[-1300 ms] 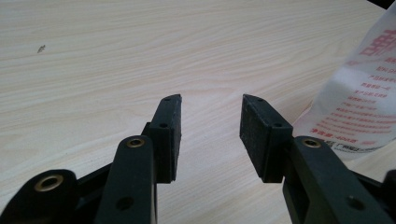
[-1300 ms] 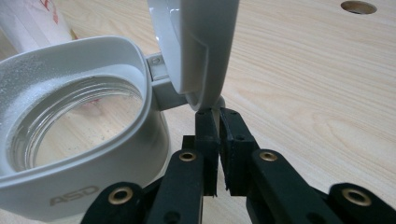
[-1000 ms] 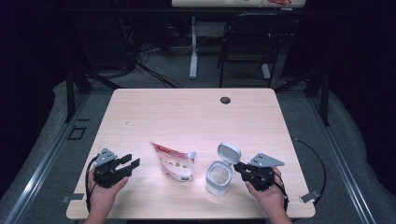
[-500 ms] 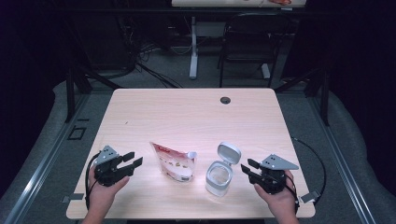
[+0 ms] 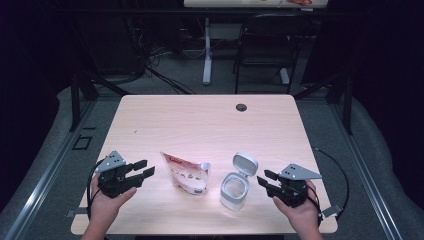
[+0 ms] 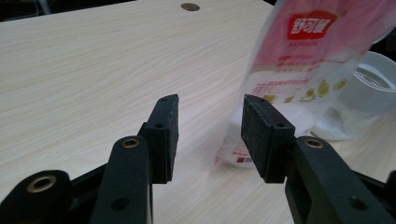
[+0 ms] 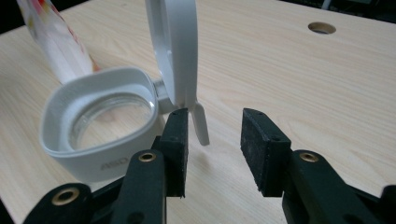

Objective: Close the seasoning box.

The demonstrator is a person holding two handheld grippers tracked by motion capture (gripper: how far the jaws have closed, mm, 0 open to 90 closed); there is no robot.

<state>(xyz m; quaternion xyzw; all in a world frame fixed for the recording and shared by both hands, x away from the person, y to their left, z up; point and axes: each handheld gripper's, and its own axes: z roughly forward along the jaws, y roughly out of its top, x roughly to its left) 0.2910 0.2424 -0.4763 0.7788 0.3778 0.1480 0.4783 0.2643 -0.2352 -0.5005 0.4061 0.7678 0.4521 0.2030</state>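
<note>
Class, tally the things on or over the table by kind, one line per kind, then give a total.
Grippers: 2, left gripper and right gripper
Snack pouch: 1
Open-lidded jar: 1
Total: 4

Pouch (image 5: 186, 172) stands just left of open jar (image 5: 234, 189).

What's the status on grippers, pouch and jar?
Left gripper open, empty. Right gripper just opened, empty, beside jar. Jar lid up. Pouch standing, untouched. Nothing in the way.
</note>
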